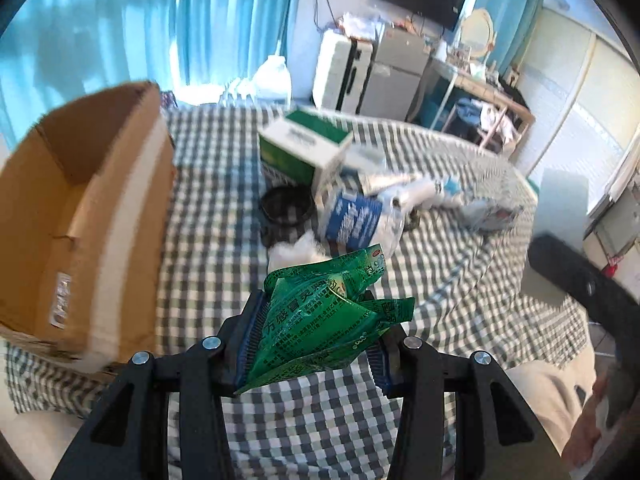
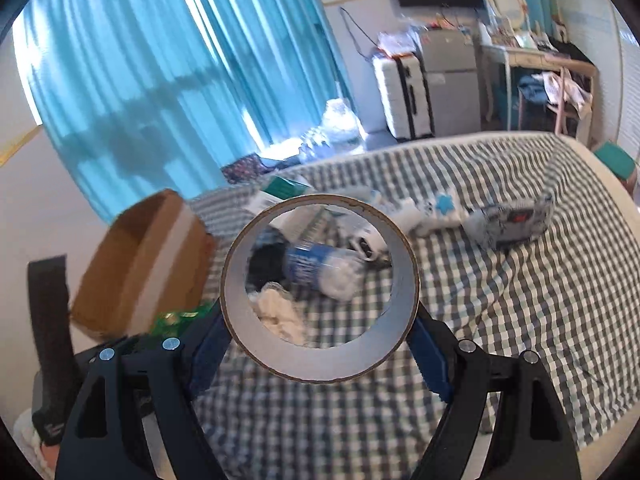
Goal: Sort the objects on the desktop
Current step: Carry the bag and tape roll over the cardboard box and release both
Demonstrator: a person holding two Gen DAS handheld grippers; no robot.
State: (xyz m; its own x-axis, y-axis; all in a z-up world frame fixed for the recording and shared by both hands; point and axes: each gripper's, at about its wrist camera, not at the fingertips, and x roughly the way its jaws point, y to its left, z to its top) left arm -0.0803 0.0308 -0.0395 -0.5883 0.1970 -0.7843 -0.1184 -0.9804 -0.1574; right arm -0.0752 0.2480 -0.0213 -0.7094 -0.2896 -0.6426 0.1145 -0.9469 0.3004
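Note:
My left gripper (image 1: 316, 332) is shut on a crumpled green foil packet (image 1: 320, 320) and holds it above the checkered cloth, just right of an open cardboard box (image 1: 80, 216). My right gripper (image 2: 320, 320) is shut on a tape roll (image 2: 320, 360), held upright so I look through its hole. The cardboard box (image 2: 148, 264) also shows at the left in the right wrist view, with a bit of the green packet (image 2: 180, 316) beside it.
On the checkered cloth (image 1: 224, 200) lie a green-and-white carton (image 1: 304, 148), a black round lid (image 1: 286, 204), a blue-labelled bottle (image 1: 356, 220), white tissue (image 1: 296, 252) and more packets (image 1: 480, 204). A suitcase (image 2: 404, 92) and desk (image 2: 540, 64) stand behind.

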